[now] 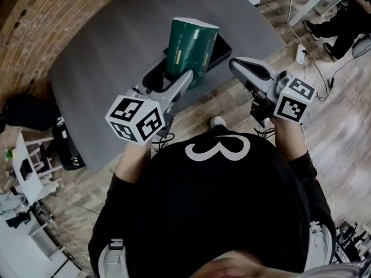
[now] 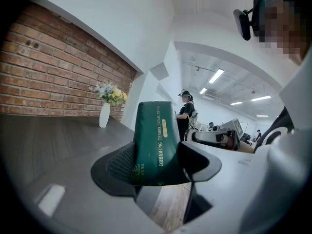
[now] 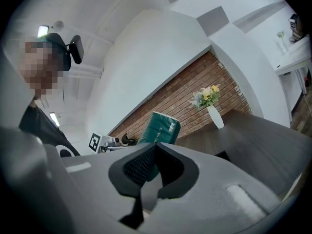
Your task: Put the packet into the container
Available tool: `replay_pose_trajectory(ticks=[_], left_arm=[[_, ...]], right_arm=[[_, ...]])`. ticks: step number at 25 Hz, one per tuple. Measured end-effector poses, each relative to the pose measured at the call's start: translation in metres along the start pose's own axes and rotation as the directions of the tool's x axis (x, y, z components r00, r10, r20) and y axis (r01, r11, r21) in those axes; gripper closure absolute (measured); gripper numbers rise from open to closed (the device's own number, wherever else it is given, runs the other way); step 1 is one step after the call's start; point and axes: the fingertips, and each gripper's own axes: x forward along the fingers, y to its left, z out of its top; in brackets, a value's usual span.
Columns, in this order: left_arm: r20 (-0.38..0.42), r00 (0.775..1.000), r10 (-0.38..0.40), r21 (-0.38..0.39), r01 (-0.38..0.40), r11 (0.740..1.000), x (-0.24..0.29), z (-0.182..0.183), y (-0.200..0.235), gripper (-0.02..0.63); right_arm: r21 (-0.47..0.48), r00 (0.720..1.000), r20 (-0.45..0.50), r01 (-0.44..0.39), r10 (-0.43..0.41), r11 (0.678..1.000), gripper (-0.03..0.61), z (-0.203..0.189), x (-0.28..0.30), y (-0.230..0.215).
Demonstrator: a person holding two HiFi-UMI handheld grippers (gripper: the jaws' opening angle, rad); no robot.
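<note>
Over the black container (image 1: 152,77) at the table's (image 1: 110,45) near edge, I have the packet (image 1: 188,45) upright in the left gripper (image 1: 185,79). Left gripper view: left gripper (image 2: 158,165) jaws wide and clamped on the packet (image 2: 153,140), one ribbed black pad on each side. The grip is low on the pack and most of it sticks up above the pads. Packet look: tall soft block, dark glossy green wrap, top end rounded and catching light. Gold lettering runs lengthwise up the face toward the camera and reads "DREAMING TENDER DREAMS FOR YOU". A small gold oblong patch sits beside it and a gold logo near the bottom end. Head view puts its lower end down at the container's opening, roughly mid-length of the container. Can't tell whether it touches the container floor, since the gripper's finger covers that spot. Container is a black rectangular open-top box, lying skewed to the table edge. Right gripper (image 1: 237,65) has its tip about at the table's near edge, right of the container, apart from the packet. Right gripper view: right gripper (image 3: 155,147) jaws closed tip to tip, nothing between them. The packet (image 3: 161,126) shows beyond the pads, tilted in that view, with a pale print block near its top. White vase of flowers (image 2: 105,112) stands at the table's far end by the brick wall (image 2: 48,82).
</note>
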Motion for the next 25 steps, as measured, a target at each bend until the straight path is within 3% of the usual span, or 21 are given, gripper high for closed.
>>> replay_pose_trajectory(ticks=[11, 15, 25], left_arm=[[-0.086, 0.992, 0.087, 0.177, -0.07, 0.982, 0.031, 0.002, 0.02, 0.304], [-0.135, 0.985, 0.104, 0.291, -0.061, 0.955, 0.043, -0.004, 0.024, 0.304], [-0.268, 0.954, 0.134, 0.455, 0.003, 0.891, 0.06, -0.041, 0.054, 0.304]], right_arm=[[0.014, 0.997, -0.047, -0.066, 0.067, 0.998, 0.577, 0.013, 0.01, -0.036], [0.027, 0.996, -0.059, -0.071, 0.072, 0.997, 0.577, 0.011, 0.011, -0.048], [0.039, 0.995, -0.078, -0.052, 0.055, 0.998, 0.577, 0.001, 0.011, -0.067]])
